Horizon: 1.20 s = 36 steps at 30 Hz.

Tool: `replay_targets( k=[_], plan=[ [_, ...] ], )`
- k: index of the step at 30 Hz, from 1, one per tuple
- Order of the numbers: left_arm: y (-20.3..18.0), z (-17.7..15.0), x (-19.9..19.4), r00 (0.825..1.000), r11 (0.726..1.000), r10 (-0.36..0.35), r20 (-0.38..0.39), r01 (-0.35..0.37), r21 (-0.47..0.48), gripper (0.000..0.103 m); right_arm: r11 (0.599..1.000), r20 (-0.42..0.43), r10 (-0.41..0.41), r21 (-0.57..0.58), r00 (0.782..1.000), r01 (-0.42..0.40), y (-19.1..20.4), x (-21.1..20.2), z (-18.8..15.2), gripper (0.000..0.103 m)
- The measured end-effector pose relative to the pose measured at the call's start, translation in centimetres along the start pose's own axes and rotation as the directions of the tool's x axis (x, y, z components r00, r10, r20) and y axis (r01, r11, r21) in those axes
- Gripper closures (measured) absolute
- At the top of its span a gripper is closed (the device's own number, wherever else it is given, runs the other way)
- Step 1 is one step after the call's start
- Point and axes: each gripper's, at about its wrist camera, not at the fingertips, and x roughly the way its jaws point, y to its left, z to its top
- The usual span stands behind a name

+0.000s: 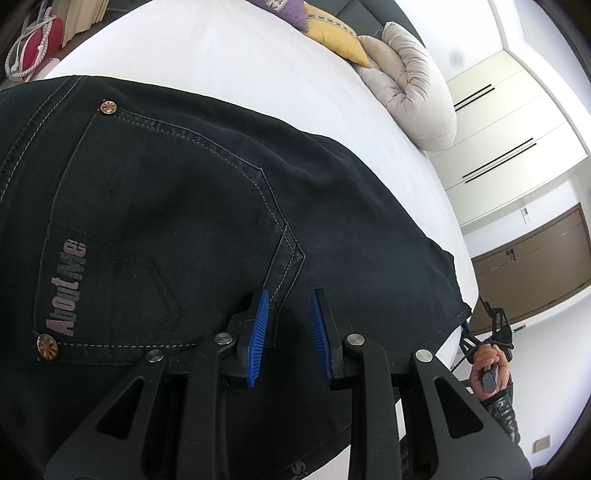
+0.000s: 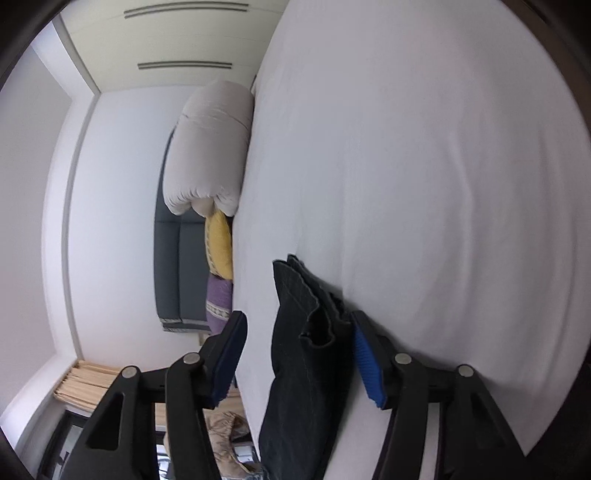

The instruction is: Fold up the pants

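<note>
Black jeans (image 1: pixel 166 206) lie flat on the white bed (image 1: pixel 229 62), back pocket with "About me" print facing up. My left gripper (image 1: pixel 287 299) is open just above the pocket's lower corner, holding nothing. My right gripper (image 2: pixel 297 321) is open, its blue pads either side of the stacked leg hems (image 2: pixel 306 295), which stand up between the jaws without being pinched. In the left wrist view the right gripper (image 1: pixel 491 332) shows small at the far leg end, held by a hand.
A rolled beige duvet (image 1: pixel 410 85), a yellow cushion (image 1: pixel 340 37) and a purple cushion (image 1: pixel 284 11) lie at the head of the bed. White wardrobe doors (image 1: pixel 509 122) and a brown cabinet (image 1: pixel 535 266) stand beyond the bed's edge. A red bag (image 1: pixel 33 48) sits at the far corner.
</note>
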Motion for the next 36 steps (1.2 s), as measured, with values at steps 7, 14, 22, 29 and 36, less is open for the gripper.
replay_targets(
  k=[7, 14, 22, 29, 36],
  plan=[
    [-0.5, 0.0, 0.2, 1.0, 1.0, 0.023, 0.001, -0.023, 0.005, 0.08, 0.999, -0.017, -0.021, -0.027, 1.0, 0.02, 0.2, 0.9, -0.2, 0.043],
    [-0.8, -0.1, 0.2, 0.999, 0.999, 0.036, 0.0, -0.036, 0.003, 0.08, 0.992, -0.05, -0.095, -0.091, 0.994, 0.091, 1.6, 2.8, -0.4, 0.043],
    [-0.7, -0.2, 0.3, 1.0, 1.0, 0.025, 0.002, -0.025, -0.005, 0.08, 0.983, -0.057, -0.151, -0.116, 0.987, 0.144, 2.4, 5.1, -0.2, 0.066],
    [-0.1, -0.1, 0.2, 1.0, 1.0, 0.008, 0.001, -0.008, -0.014, 0.08, 0.982, -0.041, -0.154, -0.117, 0.987, 0.148, 1.4, 5.1, -0.2, 0.09],
    [0.8, 0.1, 0.0, 1.0, 1.0, -0.008, -0.002, 0.008, -0.02, 0.08, 0.935, -0.003, -0.262, -0.25, 0.965, 0.252, 3.5, 5.6, -0.9, 0.09]
  ],
)
